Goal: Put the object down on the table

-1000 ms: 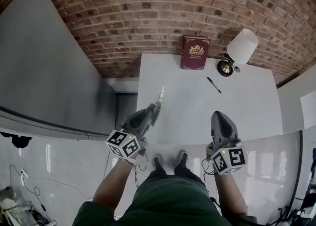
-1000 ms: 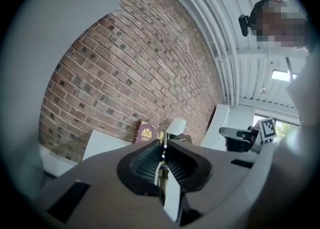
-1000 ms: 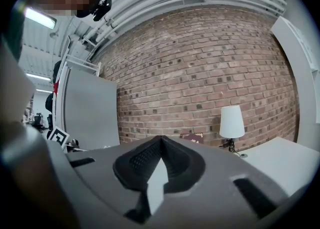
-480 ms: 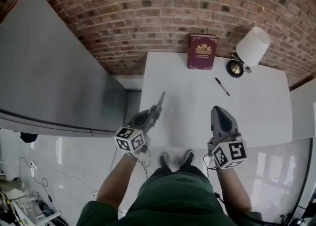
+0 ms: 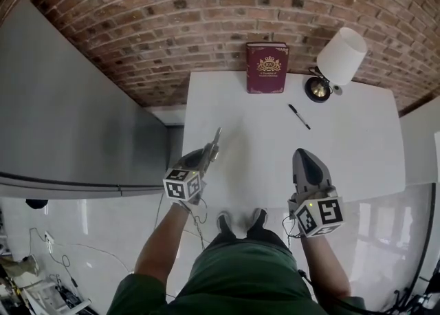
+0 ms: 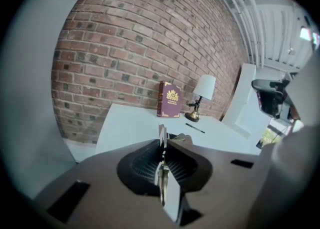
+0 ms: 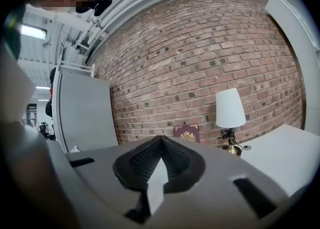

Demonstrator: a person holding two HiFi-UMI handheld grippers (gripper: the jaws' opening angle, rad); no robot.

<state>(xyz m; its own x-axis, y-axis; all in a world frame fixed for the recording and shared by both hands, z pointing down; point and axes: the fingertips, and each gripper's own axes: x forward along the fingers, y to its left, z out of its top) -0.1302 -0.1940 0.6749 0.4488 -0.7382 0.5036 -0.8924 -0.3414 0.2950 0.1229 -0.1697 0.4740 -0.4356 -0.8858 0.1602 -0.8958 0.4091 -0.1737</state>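
Left gripper view shows my left gripper (image 6: 162,145) clamped on the thin metal object (image 5: 216,136), aimed over the table (image 5: 344,155) for laying down, while my right gripper (image 7: 160,139) is closed, empty.

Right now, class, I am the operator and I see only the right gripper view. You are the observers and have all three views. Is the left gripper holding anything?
Observer: Yes. The left gripper is shut on a thin silvery object that sticks out forward past its jaws.
Operator: Is it down on the table?
Observer: Not yet. In the head view its tip sits over the left part of the table, and it points toward the brick wall.
Operator: Is anything lying on the table that I cannot see?
Observer: A black pen lies flat on the right half, in front of the lamp.
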